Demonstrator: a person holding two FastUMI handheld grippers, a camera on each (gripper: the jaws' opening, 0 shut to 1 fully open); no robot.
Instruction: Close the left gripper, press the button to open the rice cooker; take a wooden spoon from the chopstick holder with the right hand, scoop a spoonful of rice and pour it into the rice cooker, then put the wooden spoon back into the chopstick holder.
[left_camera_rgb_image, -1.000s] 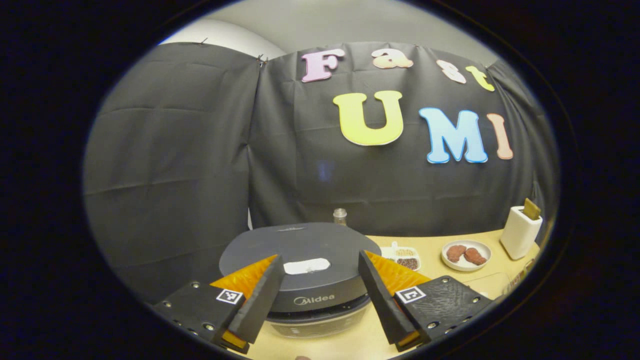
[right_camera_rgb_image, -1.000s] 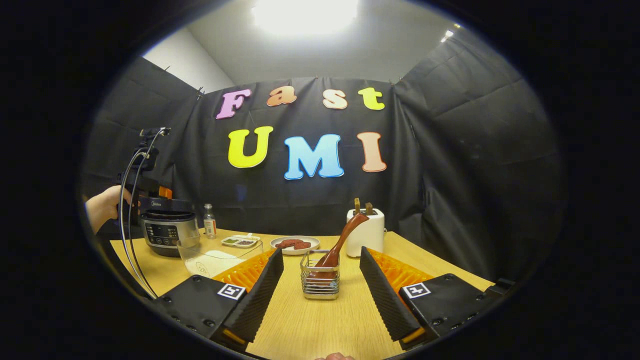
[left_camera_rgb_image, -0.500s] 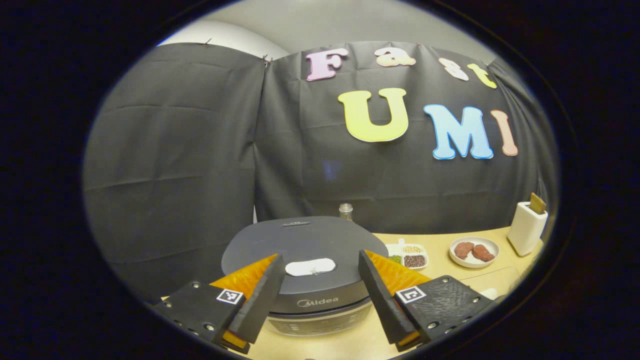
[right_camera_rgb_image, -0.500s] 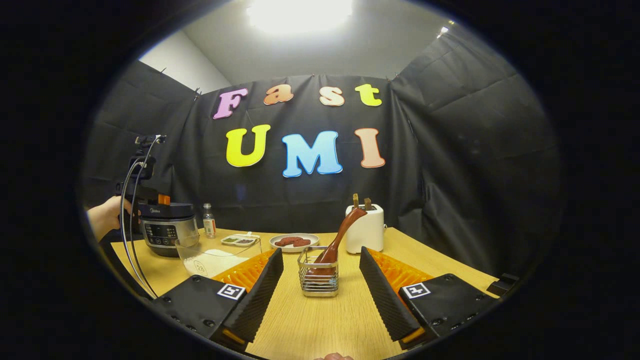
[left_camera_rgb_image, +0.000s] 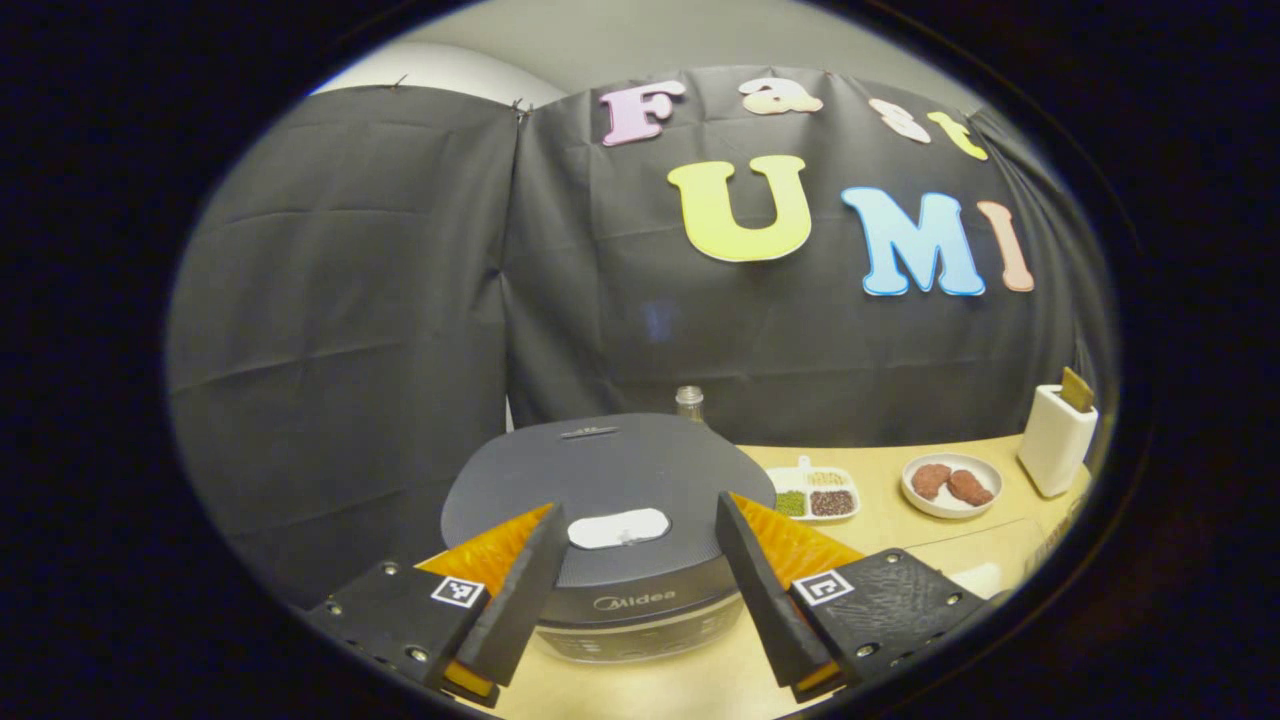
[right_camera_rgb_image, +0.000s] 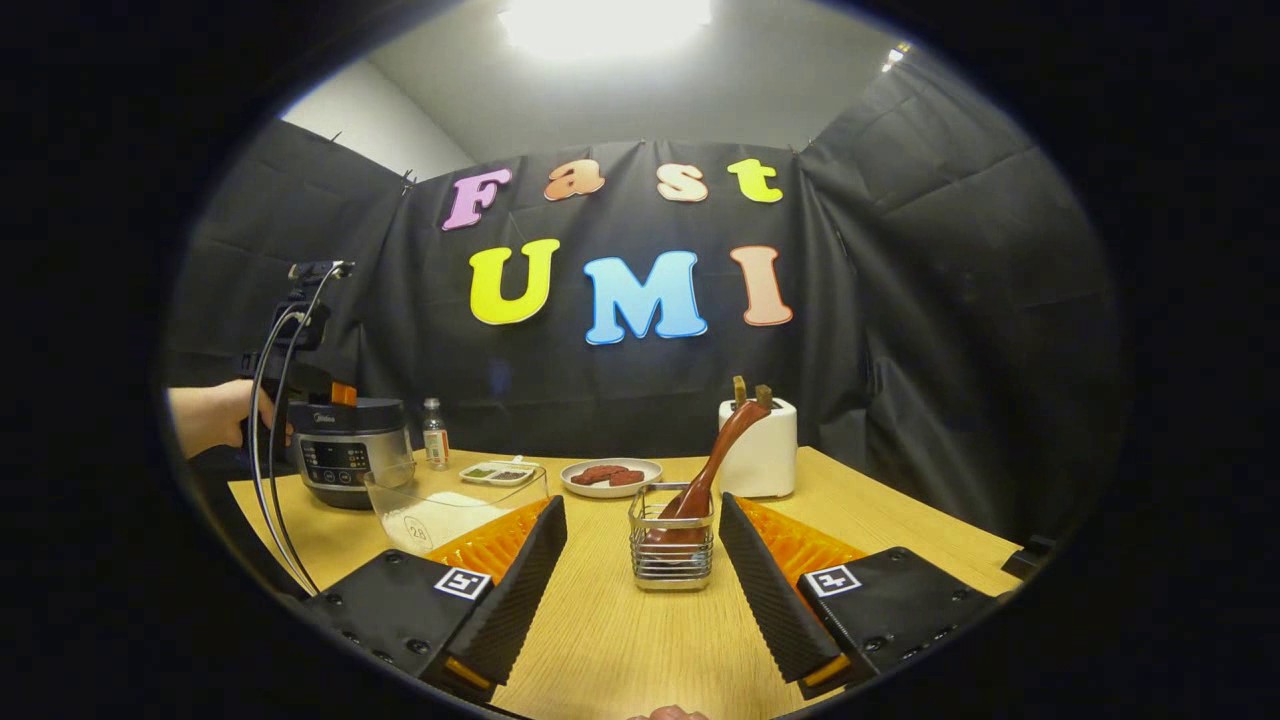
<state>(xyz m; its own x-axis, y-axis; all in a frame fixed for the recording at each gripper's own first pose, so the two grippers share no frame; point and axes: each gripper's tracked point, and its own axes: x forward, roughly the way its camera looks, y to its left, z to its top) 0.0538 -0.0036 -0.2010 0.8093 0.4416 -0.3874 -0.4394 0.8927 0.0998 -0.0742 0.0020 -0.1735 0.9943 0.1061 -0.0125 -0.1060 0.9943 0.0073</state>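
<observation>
The rice cooker (left_camera_rgb_image: 610, 530) sits at the near left corner of the wooden table (right_camera_rgb_image: 620, 640), lid down, and everything else lies off to its right. The left gripper (left_camera_rgb_image: 632, 590) hovers just over the cooker's front edge with its fingers spread wide either side of the pale button (left_camera_rgb_image: 618, 527) on the lid; they would need to come together before pressing, so I'd say that first step is not yet done. The button looks like a firm latch that wants a square downward push, and the cooker seems heavy enough not to slide. In the right gripper view a hand (right_camera_rgb_image: 215, 415) holds that left gripper beside the cooker. Right of the cooker stands a clear bowl of rice (right_camera_rgb_image: 440, 510), and farther right a wire chopstick holder (right_camera_rgb_image: 672, 545) with the wooden spoon (right_camera_rgb_image: 710, 465) leaning in it, handle up and tilted toward the white toaster (right_camera_rgb_image: 760, 450) behind. The right gripper (right_camera_rgb_image: 640, 590) faces the holder from the near side, fingers apart and empty. The spoon looks stiff, light and smooth; I'd take it on the upper handle, well clear of the wire rim, since the light holder might tip or drag along.
</observation>
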